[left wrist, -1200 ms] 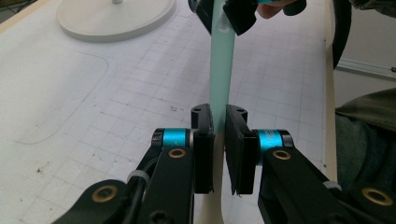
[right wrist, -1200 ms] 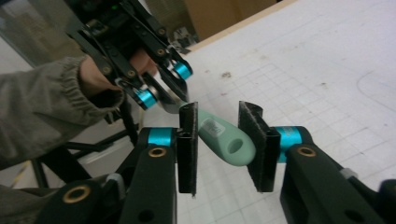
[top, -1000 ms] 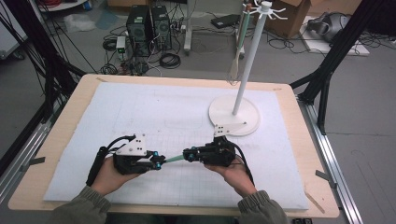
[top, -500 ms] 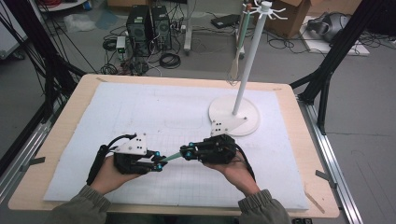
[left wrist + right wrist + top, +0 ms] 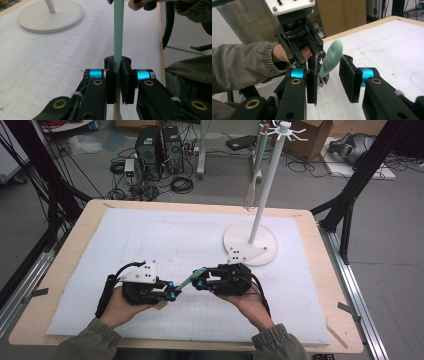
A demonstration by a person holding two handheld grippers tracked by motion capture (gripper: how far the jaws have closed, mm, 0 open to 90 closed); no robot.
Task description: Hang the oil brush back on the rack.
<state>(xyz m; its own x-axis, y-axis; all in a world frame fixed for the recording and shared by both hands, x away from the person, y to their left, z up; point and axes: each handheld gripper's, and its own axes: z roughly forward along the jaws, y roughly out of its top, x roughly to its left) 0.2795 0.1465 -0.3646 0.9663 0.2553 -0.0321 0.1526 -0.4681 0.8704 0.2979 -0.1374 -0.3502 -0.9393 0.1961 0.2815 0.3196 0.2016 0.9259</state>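
White mat [image 5: 150, 240]: left gripper [image 5: 118, 75] hides spatula [image 5: 118, 30] handle's middle.

place: you are working in a robotics lab | signs: black aluminium-profile frame [image 5: 47, 195] around your wooden surface [image 5: 310, 270] | black desktop computer towers [image 5: 159, 150] with tangled black cables [image 5: 181, 184] on the grey floor | brown cardboard boxes [image 5: 320, 140] behind

In the right gripper view the green spatula's [image 5: 331, 60] rounded end is blurred. In the left gripper view its far end runs off the top edge, and the stand's [image 5: 51, 15] pole is cut off there too.
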